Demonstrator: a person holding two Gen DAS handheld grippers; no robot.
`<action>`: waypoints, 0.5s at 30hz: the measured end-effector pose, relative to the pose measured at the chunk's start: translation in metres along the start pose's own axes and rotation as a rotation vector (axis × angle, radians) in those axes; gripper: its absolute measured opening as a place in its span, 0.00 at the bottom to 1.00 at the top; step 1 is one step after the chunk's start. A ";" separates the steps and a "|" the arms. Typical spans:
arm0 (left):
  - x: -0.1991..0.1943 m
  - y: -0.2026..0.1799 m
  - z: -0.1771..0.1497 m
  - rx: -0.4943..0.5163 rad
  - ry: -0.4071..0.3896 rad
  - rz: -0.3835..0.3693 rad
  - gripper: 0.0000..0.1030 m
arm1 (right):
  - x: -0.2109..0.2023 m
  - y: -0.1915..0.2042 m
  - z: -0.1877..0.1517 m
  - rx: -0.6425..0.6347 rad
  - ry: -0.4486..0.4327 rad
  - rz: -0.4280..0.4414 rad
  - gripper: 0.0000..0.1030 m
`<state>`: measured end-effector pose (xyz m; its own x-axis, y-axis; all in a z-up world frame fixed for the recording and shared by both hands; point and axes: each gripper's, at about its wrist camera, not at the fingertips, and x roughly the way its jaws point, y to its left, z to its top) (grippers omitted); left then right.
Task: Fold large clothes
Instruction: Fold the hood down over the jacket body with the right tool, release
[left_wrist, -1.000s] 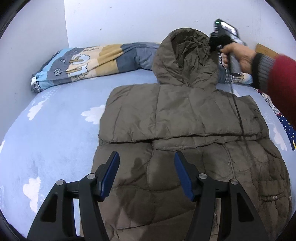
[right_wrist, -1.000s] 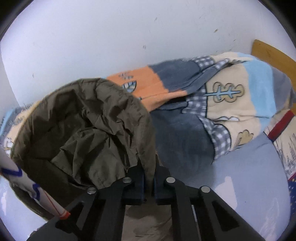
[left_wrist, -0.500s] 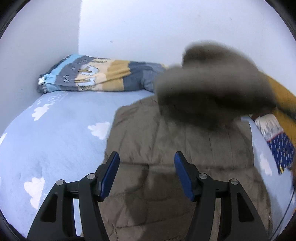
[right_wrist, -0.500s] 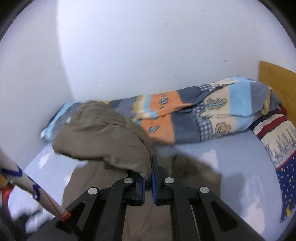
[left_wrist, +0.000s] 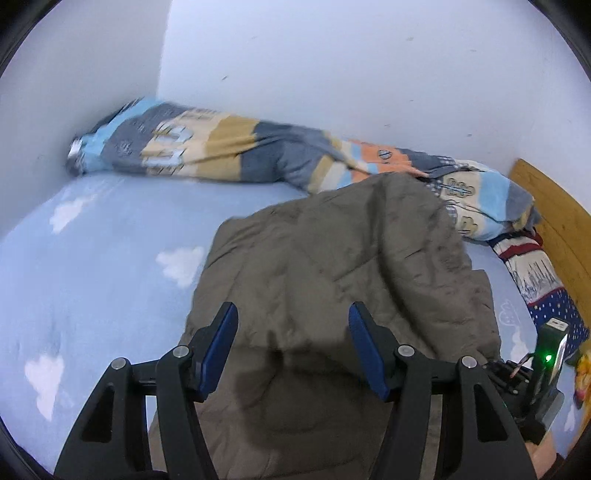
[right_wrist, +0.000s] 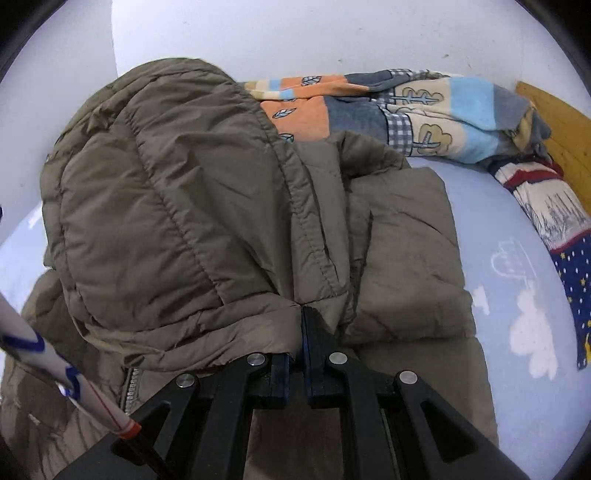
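From the left wrist camera, a brown padded jacket (left_wrist: 332, 280) lay spread on a blue bed sheet (left_wrist: 92, 266) printed with white clouds, its hood end turned down over the body, likely to shorten it for folding. The left gripper (left_wrist: 291, 339) hung over the jacket with its blue-padded fingers spread wide and nothing between them. The picture was blurred, so seams and sleeves were hard to make out, and the right gripper showed only partly at the lower right edge. From the right wrist camera, the right gripper (right_wrist: 300, 332) was clenched on the hood (right_wrist: 177, 192), holding it over the jacket. The hood hid what lay under it. A striped blanket (right_wrist: 424, 110) lay bunched against the wall.
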<state>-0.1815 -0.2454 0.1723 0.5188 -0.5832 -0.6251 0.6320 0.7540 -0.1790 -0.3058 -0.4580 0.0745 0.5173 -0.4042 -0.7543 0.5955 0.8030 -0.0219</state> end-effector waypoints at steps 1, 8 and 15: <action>0.001 -0.005 0.001 0.018 -0.012 -0.004 0.60 | 0.000 0.001 -0.001 -0.011 -0.002 -0.001 0.05; 0.073 -0.027 -0.006 0.091 0.107 -0.006 0.60 | -0.018 0.005 -0.005 -0.066 -0.029 0.000 0.06; 0.113 -0.014 -0.025 0.075 0.228 0.029 0.65 | -0.052 0.005 0.011 -0.103 -0.047 0.054 0.10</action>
<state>-0.1460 -0.3146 0.0850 0.3992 -0.4721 -0.7859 0.6640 0.7400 -0.1073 -0.3232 -0.4379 0.1213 0.5768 -0.3775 -0.7244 0.5013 0.8638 -0.0510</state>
